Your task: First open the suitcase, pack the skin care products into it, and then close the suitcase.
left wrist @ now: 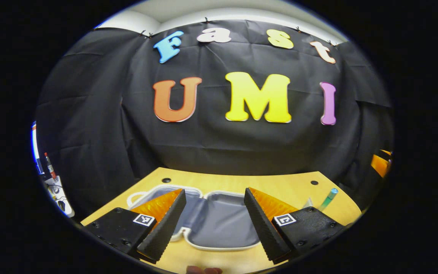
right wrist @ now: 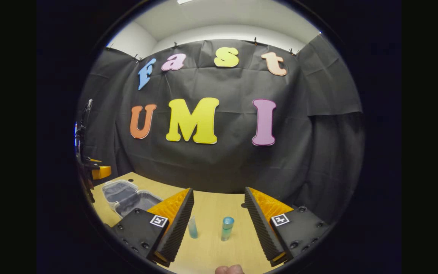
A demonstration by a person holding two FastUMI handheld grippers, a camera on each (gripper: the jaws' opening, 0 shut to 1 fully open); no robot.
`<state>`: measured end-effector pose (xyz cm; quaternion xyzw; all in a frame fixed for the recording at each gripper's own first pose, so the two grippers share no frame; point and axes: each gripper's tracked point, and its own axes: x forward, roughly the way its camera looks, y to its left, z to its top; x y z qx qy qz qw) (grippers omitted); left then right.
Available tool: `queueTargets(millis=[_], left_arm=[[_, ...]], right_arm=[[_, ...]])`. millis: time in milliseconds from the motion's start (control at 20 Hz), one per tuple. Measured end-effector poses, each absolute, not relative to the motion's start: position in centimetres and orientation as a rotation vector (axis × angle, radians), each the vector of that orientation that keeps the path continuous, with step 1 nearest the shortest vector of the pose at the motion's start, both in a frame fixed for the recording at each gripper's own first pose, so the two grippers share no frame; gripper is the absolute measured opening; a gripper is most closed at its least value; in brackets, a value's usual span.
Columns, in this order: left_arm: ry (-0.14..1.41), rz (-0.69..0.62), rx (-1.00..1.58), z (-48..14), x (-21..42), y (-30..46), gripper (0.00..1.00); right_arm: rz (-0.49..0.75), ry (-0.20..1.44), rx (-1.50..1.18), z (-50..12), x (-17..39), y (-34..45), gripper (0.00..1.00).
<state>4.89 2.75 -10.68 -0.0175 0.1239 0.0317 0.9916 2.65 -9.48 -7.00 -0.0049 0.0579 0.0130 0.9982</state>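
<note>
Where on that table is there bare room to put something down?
Bare wood lies behind the open suitcase up to the wall cloth, and beyond the two bottles. It is crowded where the bottles stand between the right gripper fingers.

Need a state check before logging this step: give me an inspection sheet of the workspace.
Surface: wooden table, holes near its far edge.
Job's things: suitcase lies open, grey lining, nothing seen inside; two bottles stand upright outside it.
Clutter: nothing seen.
Grippers: left gripper open over the suitcase; right gripper open, bottles between its fingers, untouched.
Cables: nothing seen.
Surroundings: black cloth wall; equipment at far left.
</note>
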Motion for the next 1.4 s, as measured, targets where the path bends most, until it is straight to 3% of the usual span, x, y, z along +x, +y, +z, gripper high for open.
queueTargets(millis=[400,900,1400], left_arm=[[0.321,-0.079,-0.074,-13.7,4.6,-8.4,0.98],[0.452,-0.299,-0.087,-22.6,7.5,-20.6,0.99],[0.589,-0.281,-0.093,-32.2,13.4,-23.0,0.99]], right_arm=[[0.038,0.206,0.019,-11.4,3.5,-14.1,0.80],[0.012,0.301,-0.033,-15.2,2.7,-18.8,0.80],[-0.063,0.389,-0.006,-19.1,3.7,-23.5,0.80]])
